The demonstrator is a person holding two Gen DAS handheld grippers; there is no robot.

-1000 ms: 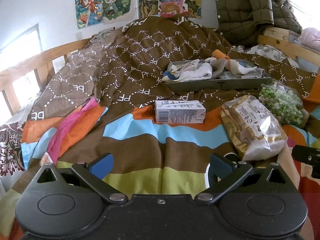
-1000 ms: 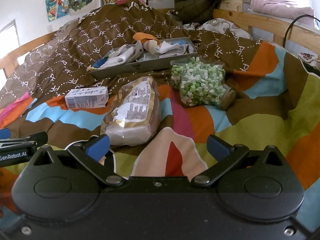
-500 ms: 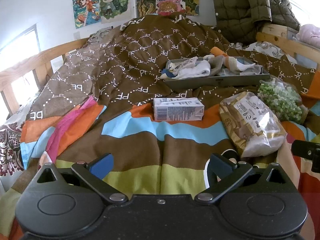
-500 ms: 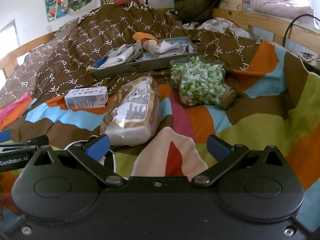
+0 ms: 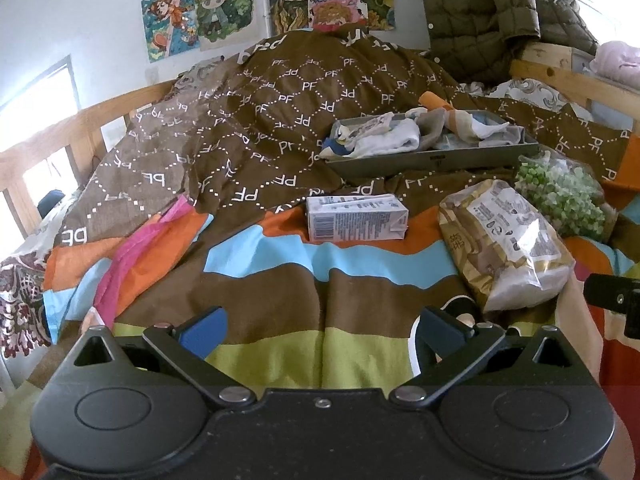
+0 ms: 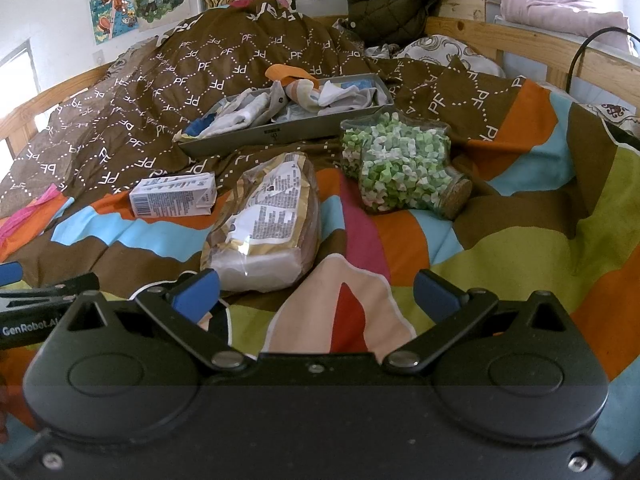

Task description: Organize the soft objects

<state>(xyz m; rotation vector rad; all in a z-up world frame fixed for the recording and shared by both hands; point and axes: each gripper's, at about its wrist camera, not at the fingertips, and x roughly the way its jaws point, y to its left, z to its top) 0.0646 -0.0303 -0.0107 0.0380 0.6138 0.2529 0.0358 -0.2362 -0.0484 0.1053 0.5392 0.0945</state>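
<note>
A grey tray (image 5: 436,162) (image 6: 280,132) full of socks and soft cloths (image 5: 394,142) (image 6: 320,94) sits far back on the bed. In front of it lie a small carton (image 5: 357,218) (image 6: 173,199), a bag of bread (image 5: 504,244) (image 6: 266,226) and a clear jar of green and white folded stars (image 5: 560,196) (image 6: 400,168). My left gripper (image 5: 320,330) is open and empty, low over the striped blanket, short of the carton. My right gripper (image 6: 316,296) is open and empty, just short of the bread bag.
The bed carries a striped blanket (image 6: 500,248) and a brown patterned quilt (image 5: 260,120). A pink cloth (image 5: 132,252) lies at the left. Wooden rails (image 6: 532,46) edge the bed. A green jacket (image 5: 492,12) hangs at the back.
Both grippers stay open and nearly still. The left view has drifted back a little, so the carton and tray sit slightly farther and lower.
</note>
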